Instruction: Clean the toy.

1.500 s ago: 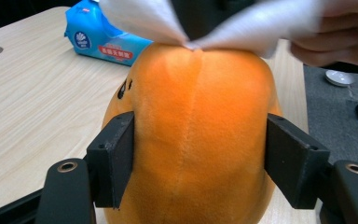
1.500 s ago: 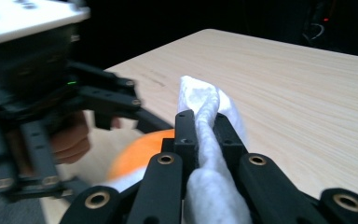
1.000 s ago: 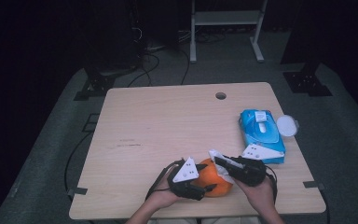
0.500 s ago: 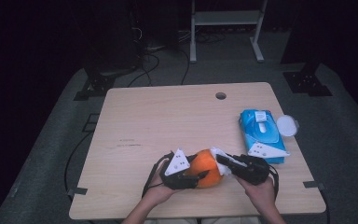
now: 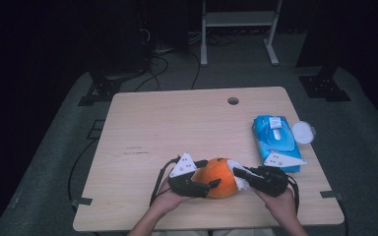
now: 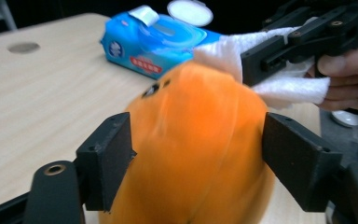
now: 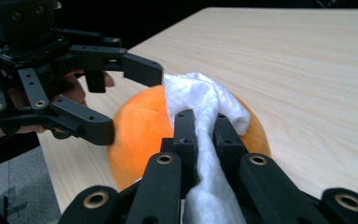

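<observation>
The orange ball (image 5: 217, 177) sits on the desk (image 5: 177, 128) near the front edge, and it is the thing being wiped. The left claw (image 6: 198, 154) has its two black sides around the ball; they have just been opening, and in the left gripper view the side on the right stands a little away from the ball, so the hold looks loose. The right claw (image 7: 200, 123) is squeezed tight on a white wipe (image 7: 205, 105) and presses it on top of the ball. If the wipe pushes hard, the ball could roll out of the loose claw and off the front edge of the desk. The wipe could also slip out if it snags. Farther back from the ball lies the blue wipe pack (image 5: 275, 142), with a small white lid (image 5: 303, 132) beside it, and a sliding ball could bump them.
</observation>
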A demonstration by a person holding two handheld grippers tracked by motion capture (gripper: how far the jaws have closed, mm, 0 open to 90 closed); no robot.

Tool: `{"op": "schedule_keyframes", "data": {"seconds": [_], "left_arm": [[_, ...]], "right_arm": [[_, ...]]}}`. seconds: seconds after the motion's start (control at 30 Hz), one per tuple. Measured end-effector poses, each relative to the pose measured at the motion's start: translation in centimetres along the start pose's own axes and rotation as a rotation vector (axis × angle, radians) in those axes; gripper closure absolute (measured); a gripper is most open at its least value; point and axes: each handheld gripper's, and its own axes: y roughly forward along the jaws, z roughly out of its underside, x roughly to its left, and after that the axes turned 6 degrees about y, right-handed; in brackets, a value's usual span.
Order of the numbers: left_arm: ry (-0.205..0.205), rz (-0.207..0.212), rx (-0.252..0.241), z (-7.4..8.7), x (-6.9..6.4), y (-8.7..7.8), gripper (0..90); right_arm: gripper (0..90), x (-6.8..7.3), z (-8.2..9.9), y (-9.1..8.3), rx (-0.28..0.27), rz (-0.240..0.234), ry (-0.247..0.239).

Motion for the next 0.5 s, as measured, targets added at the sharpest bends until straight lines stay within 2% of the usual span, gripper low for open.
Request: {"op": "schedule_keyframes", "data": {"seconds": [0.07,0.13,0.17,0.2,0.23,0.27,0.33,0.4,0.47,0.5], "left_arm": [[0.031,0.032,0.023,0.2,-0.6,0.5,31.1],[0.066,0.092,0.047,0.0,-1.3,0.8,32.4],[0.071,0.123,0.042,-0.1,-1.6,0.8,35.1],[0.08,0.134,0.033,-0.3,-1.8,0.8,35.1],[0.089,0.115,0.021,-0.5,-1.8,0.8,35.1],[0.078,0.086,0.006,-0.6,-1.7,0.8,34.3],[0.028,0.017,-0.012,-0.6,-1.0,1.1,26.2],[-0.04,0.009,-0.022,-0.3,-0.2,1.4,24.7],[-0.067,0.021,-0.008,0.0,0.3,1.7,22.8],[-0.073,0.027,-0.009,0.1,0.3,1.9,21.5]], "right_arm": [[81.6,-0.5,0.2,-0.3,0.005,0.01,0.008],[81.5,-1.0,0.3,-0.5,0.012,0.035,0.01],[81.5,-1.8,0.5,-0.8,0.024,0.067,0.022],[81.6,-2.2,0.6,-1.0,0.03,0.074,0.033],[81.6,-2.2,0.6,-1.0,0.03,0.074,0.033],[81.6,-2.5,0.8,-1.2,0.034,0.077,0.043],[81.6,-2.7,1.1,-1.5,0.042,0.079,0.047],[81.8,-2.8,1.3,-1.6,0.056,0.059,0.045],[81.9,-2.8,1.4,-1.6,0.062,0.05,0.045],[81.9,-2.8,1.4,-1.3,0.079,0.05,0.028]]}}
